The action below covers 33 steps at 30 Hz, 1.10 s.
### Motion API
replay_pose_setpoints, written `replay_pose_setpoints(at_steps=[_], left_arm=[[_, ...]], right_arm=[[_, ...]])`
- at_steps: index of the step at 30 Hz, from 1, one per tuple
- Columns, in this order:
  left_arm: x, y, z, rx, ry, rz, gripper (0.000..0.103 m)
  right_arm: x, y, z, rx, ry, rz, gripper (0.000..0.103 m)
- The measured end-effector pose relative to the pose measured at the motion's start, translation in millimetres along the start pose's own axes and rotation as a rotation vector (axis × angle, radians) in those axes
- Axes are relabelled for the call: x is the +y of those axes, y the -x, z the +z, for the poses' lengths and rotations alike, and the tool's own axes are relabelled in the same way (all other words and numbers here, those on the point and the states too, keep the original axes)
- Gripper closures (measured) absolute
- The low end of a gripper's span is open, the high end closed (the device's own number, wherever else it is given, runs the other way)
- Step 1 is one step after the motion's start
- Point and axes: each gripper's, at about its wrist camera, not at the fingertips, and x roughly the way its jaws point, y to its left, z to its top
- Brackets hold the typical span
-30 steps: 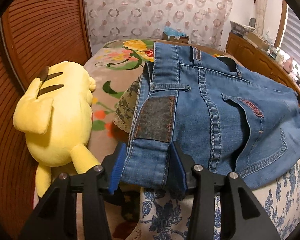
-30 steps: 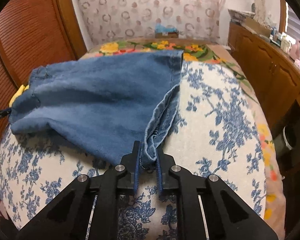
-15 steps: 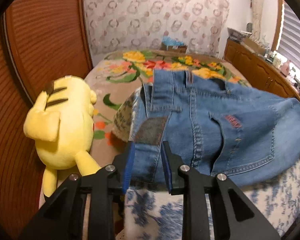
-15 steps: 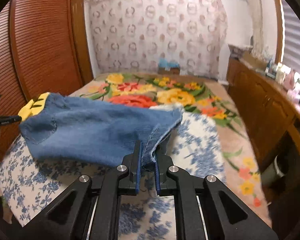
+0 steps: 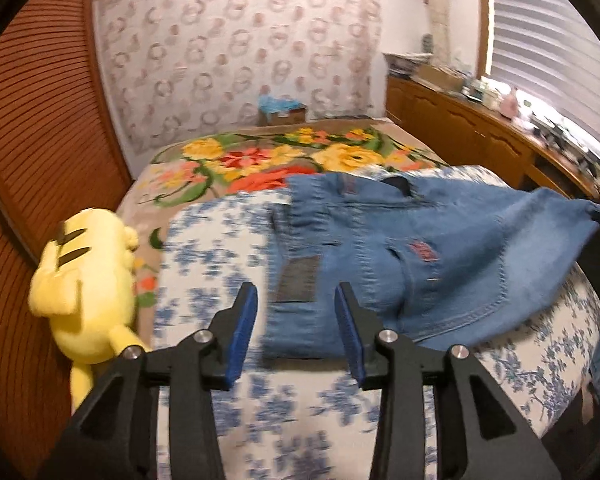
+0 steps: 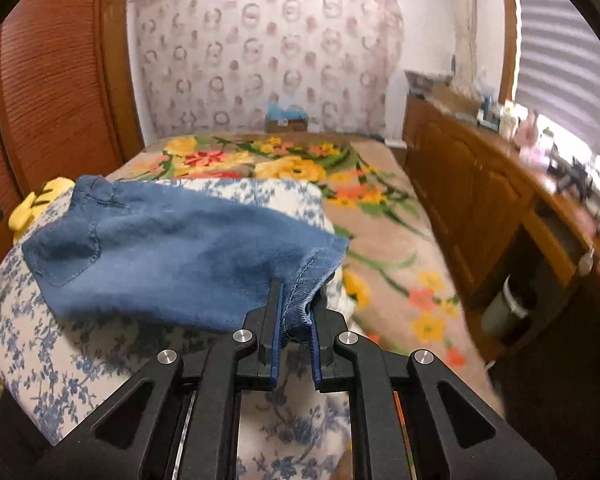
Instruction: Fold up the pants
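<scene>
While the right gripper (image 6: 294,344) is still clenching a seam edge of the jeans (image 5: 432,264), the left gripper (image 5: 296,328) is hanging with its jaws spread and holding nothing (a second ago they were pinching the waistband). The waistband end is now lying on the blue-flowered quilt (image 5: 204,264), just ahead of the left fingers, beside the yellow plush (image 5: 88,276). Judging by this, one fold end is being set down, and the right side is likely next.

Blue denim pants (image 5: 440,248), yellow plush (image 5: 84,276)
</scene>
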Motion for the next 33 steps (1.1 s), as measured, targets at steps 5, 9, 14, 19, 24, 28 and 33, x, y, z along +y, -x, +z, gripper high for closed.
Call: replay_pose_setpoints(at_steps=[5,9,14,19,24,28,33], left_arm=[[-20,-30,-3,0.053,-0.025,-0.006,0.062],[-9,-52,-13,0.098,0.002,0.030,0.062],[7,-79,-34,0.179,0.029,0.030,0.061],[8,-89,-42,0.171,0.029,0.012,0.058],[18,-91,-43,0.157,0.072,-0.050,0.057],[15,-87,-47,0.141,0.076,-0.045,0.069],[0,-75,-49,0.133,0.036,-0.028,0.093]], right_arm=[[0,-13,-20,0.030,-0.026,-0.011,0.094],[-2,-19,-31,0.046,-0.040,-0.011,0.094],[-5,-25,-37,0.057,-0.056,-0.006,0.094],[-7,-30,-42,0.070,-0.065,-0.005,0.094],[-7,-32,-46,0.075,-0.067,-0.005,0.094],[-7,-31,-45,0.073,-0.066,-0.006,0.094],[-8,-31,-46,0.063,-0.065,-0.003,0.094]])
